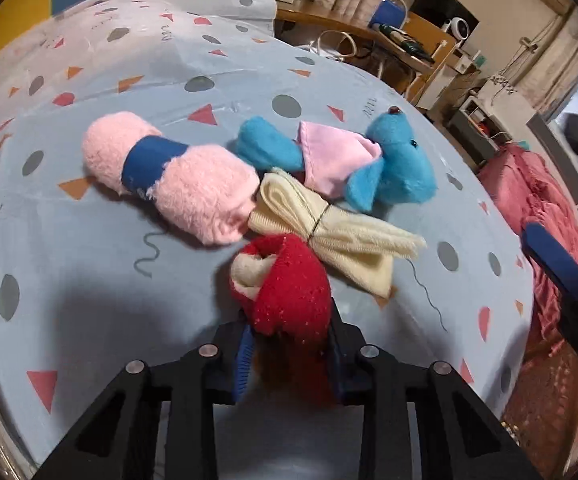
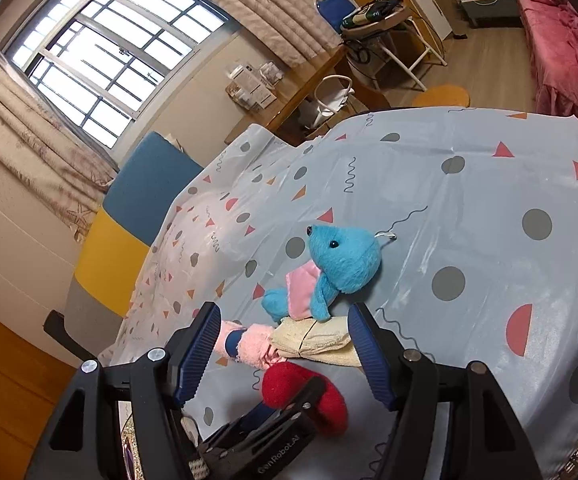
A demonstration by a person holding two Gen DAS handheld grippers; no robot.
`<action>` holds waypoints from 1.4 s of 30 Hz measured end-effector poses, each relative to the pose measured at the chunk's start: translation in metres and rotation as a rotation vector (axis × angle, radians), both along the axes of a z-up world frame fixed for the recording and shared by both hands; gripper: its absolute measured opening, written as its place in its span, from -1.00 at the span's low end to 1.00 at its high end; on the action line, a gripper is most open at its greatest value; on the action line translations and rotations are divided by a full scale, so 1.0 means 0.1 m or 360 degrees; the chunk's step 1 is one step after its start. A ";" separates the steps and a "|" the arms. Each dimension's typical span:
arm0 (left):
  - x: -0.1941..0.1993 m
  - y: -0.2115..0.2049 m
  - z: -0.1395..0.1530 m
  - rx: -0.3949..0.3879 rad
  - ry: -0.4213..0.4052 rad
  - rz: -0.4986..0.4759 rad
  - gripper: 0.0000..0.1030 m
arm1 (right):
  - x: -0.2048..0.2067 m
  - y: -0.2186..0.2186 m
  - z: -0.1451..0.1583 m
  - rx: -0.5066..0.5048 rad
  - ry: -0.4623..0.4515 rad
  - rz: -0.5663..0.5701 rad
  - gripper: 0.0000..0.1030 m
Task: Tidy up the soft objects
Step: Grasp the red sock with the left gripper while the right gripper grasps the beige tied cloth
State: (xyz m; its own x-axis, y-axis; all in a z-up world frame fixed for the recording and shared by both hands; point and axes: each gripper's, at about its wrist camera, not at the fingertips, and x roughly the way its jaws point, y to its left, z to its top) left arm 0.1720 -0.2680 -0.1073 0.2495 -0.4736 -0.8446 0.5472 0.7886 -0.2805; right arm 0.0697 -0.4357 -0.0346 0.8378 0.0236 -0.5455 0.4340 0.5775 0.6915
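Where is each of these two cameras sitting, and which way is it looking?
Left wrist: rides on the left gripper, looking down along its fingers at the red sock pinched between them; the right gripper's finger shows at the edge.
Right wrist: rides on the right gripper, looking over the table toward the window, its fingers apart and empty; the left gripper shows below.
Both share: the red sock, blue toy, pink roll, cream cloth.

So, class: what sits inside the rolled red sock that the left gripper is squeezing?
A cream-white fabric lining shows at the open end of the red sock, clamped in the left gripper. Deeper inside is hidden by the red knit and the fingers.
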 end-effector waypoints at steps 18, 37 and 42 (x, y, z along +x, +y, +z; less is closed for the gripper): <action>-0.84 0.88 0.00 0.0019 -0.0095 -0.0045 -0.49 | 0.56 0.30 -0.19 -0.0235 0.0459 0.0418 0.30; -1.06 1.27 -0.04 -0.0089 -0.0085 0.0022 -0.45 | 1.27 0.81 -0.69 -0.1147 0.1040 0.0934 -0.41; -1.09 1.26 -0.01 -0.0066 -0.0103 0.0009 -0.49 | 1.09 0.80 -0.61 -0.0817 0.0931 0.0969 -0.66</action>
